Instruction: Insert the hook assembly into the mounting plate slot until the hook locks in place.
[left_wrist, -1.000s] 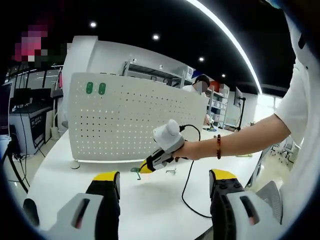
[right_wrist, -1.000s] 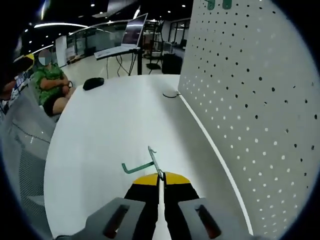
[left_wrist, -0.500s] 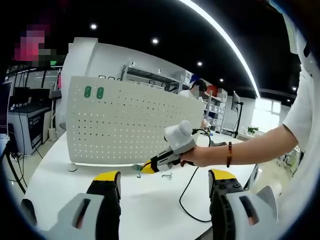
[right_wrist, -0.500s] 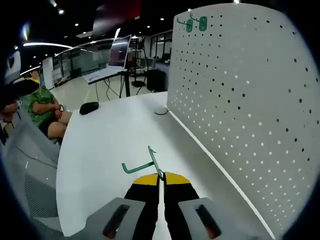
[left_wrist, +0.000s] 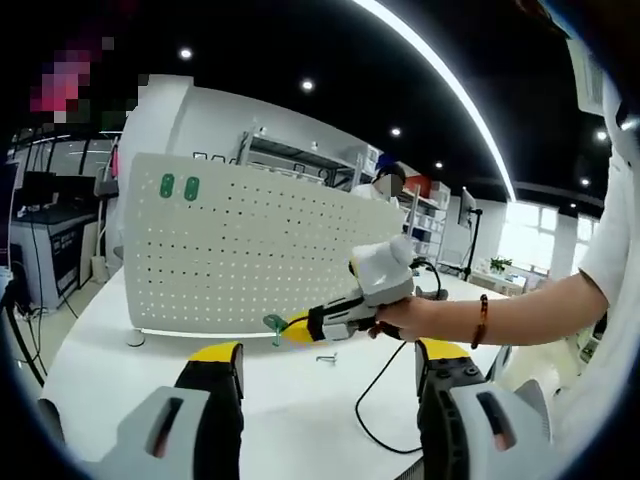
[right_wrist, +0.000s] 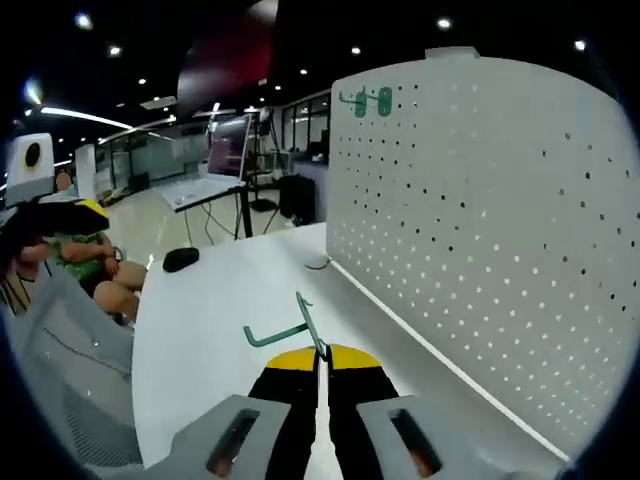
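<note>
The right gripper has its yellow-tipped jaws pinched tight on the green hook, which sticks out ahead of them in the air above the white table, so the pick-up part of the job looks done. From the left gripper view the same hook shows as a small green shape at the nose of the right gripper, held up in front of the lower part of the white pegboard but, as far as I can judge, not touching it. Two green hooks already hang near the top corner of the board. The left gripper waits low with its jaws spread wide and nothing between them. What remains, I would say, is the whole insertion: bringing the hook to the holes, seating it and pressing until it locks
</note>
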